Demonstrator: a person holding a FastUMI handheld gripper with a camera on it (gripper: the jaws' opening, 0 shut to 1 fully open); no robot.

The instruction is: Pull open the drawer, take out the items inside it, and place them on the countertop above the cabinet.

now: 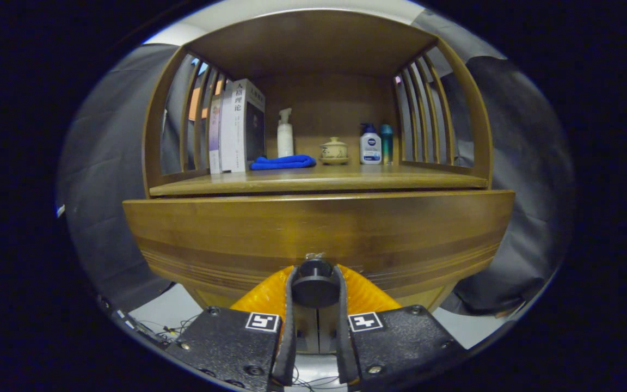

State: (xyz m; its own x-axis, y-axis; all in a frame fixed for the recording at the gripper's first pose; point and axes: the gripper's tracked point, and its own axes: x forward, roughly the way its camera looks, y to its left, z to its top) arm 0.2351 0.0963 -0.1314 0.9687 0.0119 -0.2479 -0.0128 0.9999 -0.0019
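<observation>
In the gripper view, the gripper [314, 286] has its two fingers [290, 305] squeezed tight on the round dark knob [314, 282] of the brown wooden drawer [319, 234], ready to pull. At 12 o'clock, the wooden surface [319, 182] holds a folded blue cloth [283, 161].

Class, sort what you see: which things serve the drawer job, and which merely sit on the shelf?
Job: gripper, fingers closed on the drawer knob; drawer front; countertop.

Bystanders: books, blue cloth, pump bottle, lidded cup, lotion bottle, teal bottle.
</observation>
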